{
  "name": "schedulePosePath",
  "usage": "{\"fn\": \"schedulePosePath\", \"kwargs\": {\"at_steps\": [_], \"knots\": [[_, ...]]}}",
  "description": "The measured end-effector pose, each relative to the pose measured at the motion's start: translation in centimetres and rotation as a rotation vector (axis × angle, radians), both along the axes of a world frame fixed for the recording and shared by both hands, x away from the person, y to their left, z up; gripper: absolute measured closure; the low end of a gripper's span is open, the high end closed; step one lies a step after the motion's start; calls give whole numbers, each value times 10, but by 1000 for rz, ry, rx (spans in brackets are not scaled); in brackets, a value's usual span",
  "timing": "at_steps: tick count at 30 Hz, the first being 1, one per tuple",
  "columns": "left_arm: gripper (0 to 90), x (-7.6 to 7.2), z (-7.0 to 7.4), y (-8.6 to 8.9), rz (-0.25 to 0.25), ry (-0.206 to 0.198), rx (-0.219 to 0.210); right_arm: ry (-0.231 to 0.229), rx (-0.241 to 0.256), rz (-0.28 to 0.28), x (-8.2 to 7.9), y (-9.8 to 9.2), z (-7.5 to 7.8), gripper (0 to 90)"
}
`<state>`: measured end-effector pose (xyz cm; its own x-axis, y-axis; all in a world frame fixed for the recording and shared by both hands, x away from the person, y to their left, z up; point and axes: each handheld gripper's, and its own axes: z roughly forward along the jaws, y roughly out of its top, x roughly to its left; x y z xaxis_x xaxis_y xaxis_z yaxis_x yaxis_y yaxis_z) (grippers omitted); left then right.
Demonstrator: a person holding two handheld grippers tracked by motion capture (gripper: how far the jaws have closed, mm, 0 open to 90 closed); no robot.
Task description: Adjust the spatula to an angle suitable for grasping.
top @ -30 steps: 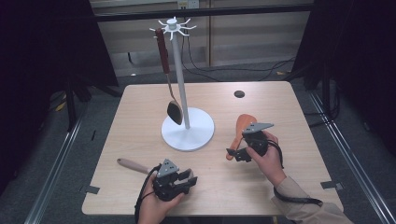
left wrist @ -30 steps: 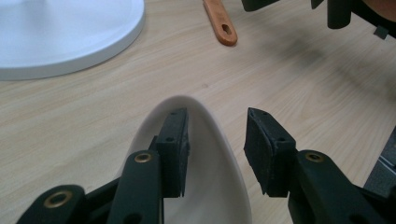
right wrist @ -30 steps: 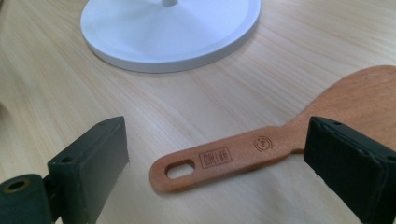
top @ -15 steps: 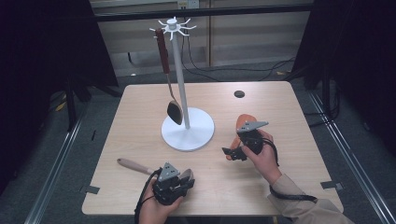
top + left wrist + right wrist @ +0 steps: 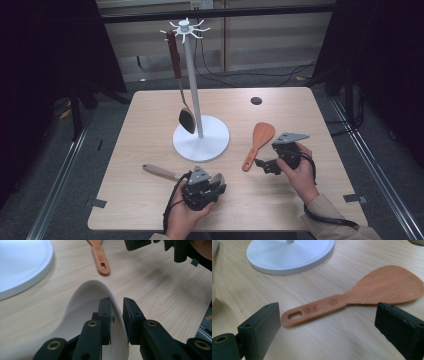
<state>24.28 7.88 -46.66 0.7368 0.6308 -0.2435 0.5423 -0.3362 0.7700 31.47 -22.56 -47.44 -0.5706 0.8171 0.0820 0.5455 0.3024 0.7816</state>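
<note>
Light wood-grain tabletop (image 5: 150,107), rectangular with rounded corners; a small dark round hole (image 5: 256,101) sits near its far edge.

White utensil stand (image 5: 200,142): round flat base, slim upright pole, hooked crown on top; placed slightly left of the tabletop's middle.

Dark-bowled ladle with a brown handle (image 5: 178,82), hanging from one hook of the stand, bowl just above the base.

Pale cream spoon with a light wooden handle (image 5: 86,302); handle lies on the tabletop toward the near left edge, bowl raised at the left claw. In the left gripper view the bowl's thin rim runs between the jaws.

Orange-brown wooden rice paddle (image 5: 362,293), flat on the tabletop to the right of the stand base; broad blade toward the far side, slotted handle end toward the near side, stamped marks on the handle.

Left claw (image 5: 117,312), held in the person's left hand at the near edge; jaws drawn close and clamped on the cream spoon's bowl rim.

Right claw (image 5: 328,325), held in the person's right hand on the near right; jaws spread wide, low over the tabletop, with the paddle's handle end just beside the left jaw tip; the paddle is not gripped.
</note>
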Motion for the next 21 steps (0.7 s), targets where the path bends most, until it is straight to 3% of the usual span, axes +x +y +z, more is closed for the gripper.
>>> {"fn": "schedulePosePath", "kwargs": {"at_steps": [1, 11, 21], "knots": [[766, 2, 1, -10, -14, 3, -8, 0, 1, -11, -2, -4, 0, 57], [734, 5, -3, -55, -101, 16, -22, 3, 10, -86, -22, -35, 0, 57], [733, 7, -3, -85, -158, 13, -27, 1, 9, -123, -33, -48, 1, 57]]}}
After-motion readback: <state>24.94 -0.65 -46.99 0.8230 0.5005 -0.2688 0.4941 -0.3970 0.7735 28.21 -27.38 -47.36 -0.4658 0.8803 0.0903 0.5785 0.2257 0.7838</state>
